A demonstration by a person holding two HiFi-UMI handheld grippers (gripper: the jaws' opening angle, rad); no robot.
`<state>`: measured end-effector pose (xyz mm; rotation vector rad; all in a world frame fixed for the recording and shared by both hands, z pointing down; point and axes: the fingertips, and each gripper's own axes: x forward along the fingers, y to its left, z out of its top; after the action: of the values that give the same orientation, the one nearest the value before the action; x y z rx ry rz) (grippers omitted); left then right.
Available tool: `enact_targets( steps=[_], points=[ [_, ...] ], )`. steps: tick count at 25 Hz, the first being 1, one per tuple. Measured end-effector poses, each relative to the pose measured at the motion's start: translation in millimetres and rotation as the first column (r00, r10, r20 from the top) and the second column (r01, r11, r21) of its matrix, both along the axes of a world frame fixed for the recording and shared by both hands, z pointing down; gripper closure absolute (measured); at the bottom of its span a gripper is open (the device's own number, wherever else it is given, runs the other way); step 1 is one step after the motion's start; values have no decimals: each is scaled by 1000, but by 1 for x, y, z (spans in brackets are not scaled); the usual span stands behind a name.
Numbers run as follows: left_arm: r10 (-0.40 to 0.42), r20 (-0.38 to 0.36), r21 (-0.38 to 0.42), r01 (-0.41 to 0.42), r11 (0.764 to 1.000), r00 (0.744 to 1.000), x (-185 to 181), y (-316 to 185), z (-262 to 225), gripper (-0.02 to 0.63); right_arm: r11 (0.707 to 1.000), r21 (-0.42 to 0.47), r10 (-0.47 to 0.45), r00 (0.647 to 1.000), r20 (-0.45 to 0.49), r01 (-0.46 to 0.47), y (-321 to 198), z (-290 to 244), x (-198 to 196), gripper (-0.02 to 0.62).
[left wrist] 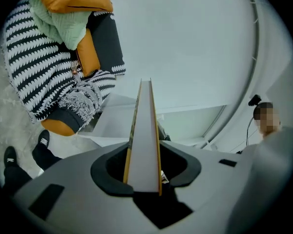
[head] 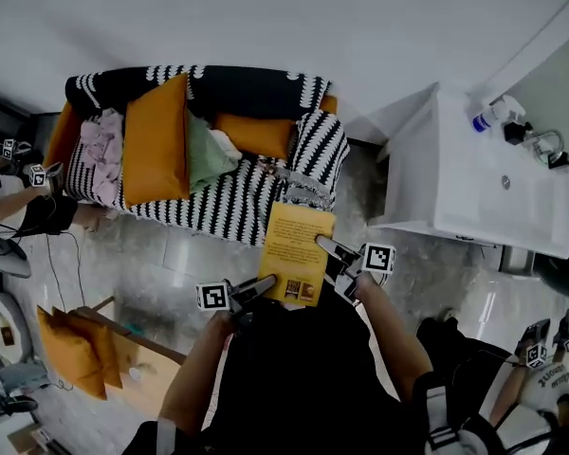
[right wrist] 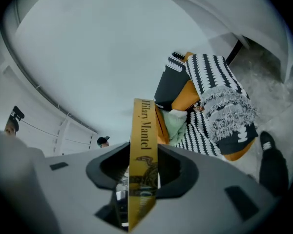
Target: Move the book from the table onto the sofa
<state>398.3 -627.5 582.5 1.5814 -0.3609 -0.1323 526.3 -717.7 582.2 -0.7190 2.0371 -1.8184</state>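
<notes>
While the left gripper (head: 264,284) and the right gripper (head: 332,254) are clamping opposite edges of the yellow Hilary Mantel book (head: 296,249), it is hanging clear of the white tabletop (head: 474,173), at the striped sofa (head: 229,211) front, awaiting set-down

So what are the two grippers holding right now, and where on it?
The yellow book, held from both sides: the left gripper clamps its page edge, and the right gripper clamps its spine.
</notes>
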Motion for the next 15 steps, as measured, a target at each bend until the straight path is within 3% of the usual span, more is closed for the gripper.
enact_targets(
  steps=[5,11,15],
  points=[
    [26,67,15,-27,1000,997,24,-37,24,456,996,-85,-16,998,-68,10,-30,40,28,440],
    [47,104,-28,-44,999,994,30,-74,59,449,980,-197,8,1000,-28,-13,-60,84,34,436],
    [55,126,-33,-51,998,991,32,-103,102,437,976,-211,35,998,-52,-45,-89,115,32,434]
  ],
)
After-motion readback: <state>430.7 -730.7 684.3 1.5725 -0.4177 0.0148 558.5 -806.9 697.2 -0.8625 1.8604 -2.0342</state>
